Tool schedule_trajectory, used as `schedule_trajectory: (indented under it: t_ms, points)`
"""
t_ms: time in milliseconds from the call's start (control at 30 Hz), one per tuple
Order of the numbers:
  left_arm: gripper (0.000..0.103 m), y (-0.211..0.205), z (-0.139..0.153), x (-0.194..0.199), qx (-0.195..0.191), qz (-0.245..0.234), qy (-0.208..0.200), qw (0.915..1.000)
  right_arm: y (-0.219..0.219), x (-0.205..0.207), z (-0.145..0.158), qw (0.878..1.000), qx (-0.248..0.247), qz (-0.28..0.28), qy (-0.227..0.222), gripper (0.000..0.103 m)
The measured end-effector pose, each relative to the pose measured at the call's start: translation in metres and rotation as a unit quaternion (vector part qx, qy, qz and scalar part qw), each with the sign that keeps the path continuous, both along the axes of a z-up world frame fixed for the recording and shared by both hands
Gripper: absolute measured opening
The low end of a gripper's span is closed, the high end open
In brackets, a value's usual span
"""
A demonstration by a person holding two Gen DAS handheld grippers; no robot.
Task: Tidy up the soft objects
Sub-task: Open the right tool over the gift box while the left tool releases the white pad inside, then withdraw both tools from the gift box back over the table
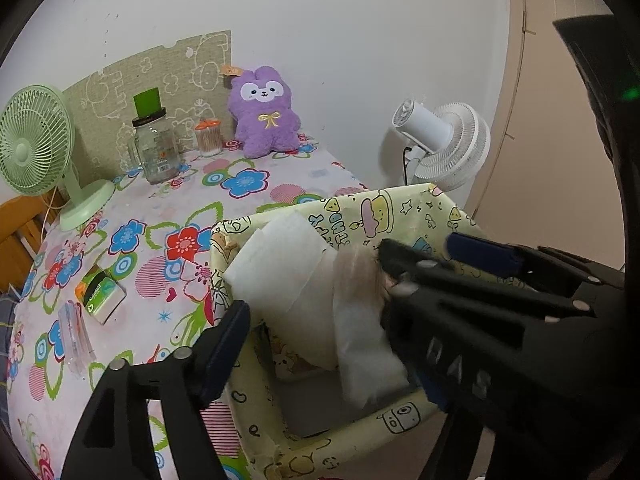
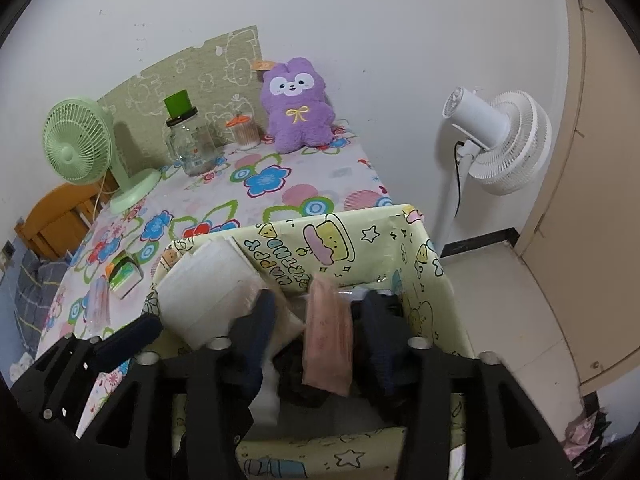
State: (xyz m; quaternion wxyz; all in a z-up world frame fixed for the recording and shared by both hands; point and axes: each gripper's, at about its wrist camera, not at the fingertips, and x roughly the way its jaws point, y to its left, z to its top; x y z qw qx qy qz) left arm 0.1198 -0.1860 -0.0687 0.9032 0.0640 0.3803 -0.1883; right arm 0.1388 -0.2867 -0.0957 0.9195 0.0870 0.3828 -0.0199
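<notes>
Two tools reach over a pale yellow cartoon-printed fabric box (image 2: pixel 360 240) at the near right of a flower-patterned desk (image 1: pixel 248 196). The left tool (image 1: pixel 344 284) gapes wide, holding nothing, astride a white tissue bundle (image 1: pixel 288 268) in the box. The right tool (image 2: pixel 320 332) has its fingers apart around a pink packet (image 2: pixel 328 340); whether they grip it I cannot tell. The box's upside-down lettering cannot be read surely. A purple plush rabbit (image 2: pixel 298 104) sits by the wall.

**Room condition — rear wall and corner**

White wall (image 2: pixel 360 20), scuffed. Beige door (image 2: pixel 600 160) at right, pale floor (image 2: pixel 500 300) with dark skirting. Floral-clothed table (image 2: pixel 280 184) against the wall — wooden chair (image 2: pixel 56 216) at left. White standing fan (image 2: pixel 496 140) in the corner.
</notes>
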Motion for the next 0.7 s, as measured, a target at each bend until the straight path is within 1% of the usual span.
schedule_trajectory:
  t_ms: [33, 133, 233, 333, 433, 567, 700]
  points:
    - [0.082, 0.0, 0.001, -0.001, -0.001, -0.001, -0.001, 1.0, 0.001, -0.003, 0.002, 1.0, -0.003, 0.0, -0.006, 0.073]
    - [0.084, 0.004, 0.006, -0.004, -0.004, 0.003, -0.007, 1.0, 0.007, -0.011, 0.011, 1.0, -0.017, 0.004, -0.024, 0.078]
    - [0.091, 0.01, 0.011, -0.007, -0.002, 0.017, -0.012, 0.9998, 0.012, -0.016, 0.017, 0.999, -0.022, 0.006, -0.031, 0.082]
    - [0.094, 0.018, 0.017, -0.01, -0.005, 0.021, -0.016, 0.9996, 0.02, -0.021, 0.024, 0.999, -0.025, 0.011, -0.039, 0.086]
    - [0.096, 0.026, 0.022, -0.015, -0.005, 0.028, -0.024, 0.9993, 0.028, -0.027, 0.029, 0.998, -0.031, 0.015, -0.046, 0.089]
    - [0.099, 0.037, 0.03, -0.02, -0.004, 0.038, -0.034, 0.9987, 0.041, -0.033, 0.037, 0.997, -0.038, 0.023, -0.055, 0.09]
    - [0.101, 0.048, 0.036, -0.024, -0.005, 0.047, -0.041, 0.9981, 0.053, -0.038, 0.044, 0.997, -0.039, 0.03, -0.063, 0.092]
